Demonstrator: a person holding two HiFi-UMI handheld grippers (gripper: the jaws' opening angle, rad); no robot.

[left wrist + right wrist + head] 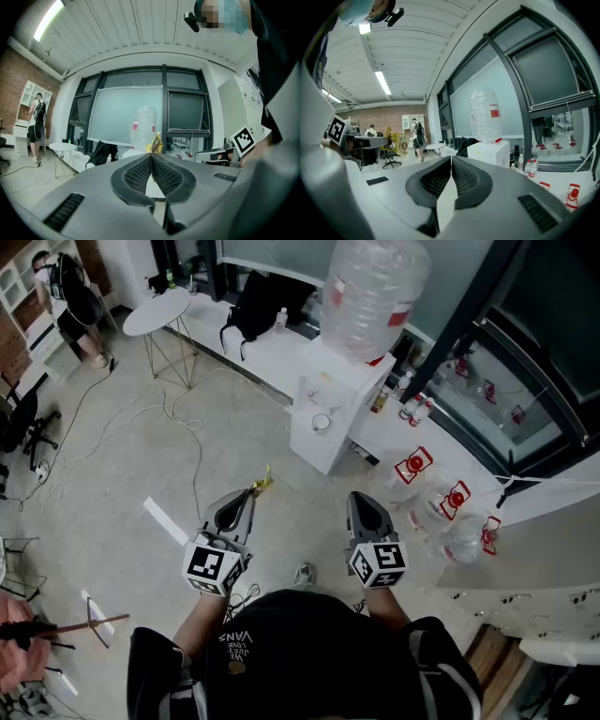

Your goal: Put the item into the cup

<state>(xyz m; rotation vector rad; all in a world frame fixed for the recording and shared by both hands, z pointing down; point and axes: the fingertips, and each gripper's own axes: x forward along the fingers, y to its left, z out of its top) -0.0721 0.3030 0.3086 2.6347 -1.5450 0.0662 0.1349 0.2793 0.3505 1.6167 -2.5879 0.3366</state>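
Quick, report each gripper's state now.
Left gripper: jaws shut on a yellow item.
Right gripper: jaws shut, nothing between them.

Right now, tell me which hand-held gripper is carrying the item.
The left hand-held gripper: its jaws are shut on a small yellow packet. The right hand-held gripper is shut on nothing.

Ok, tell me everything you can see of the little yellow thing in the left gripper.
The yellow packet is small, thin and crinkled. It looks like a foil or plastic wrapper, with some darker print too small to read. The left gripper has its jaws closed on the packet's lower part, so only the top pokes out past the tips. It is held in mid-air above the floor and touches nothing else.
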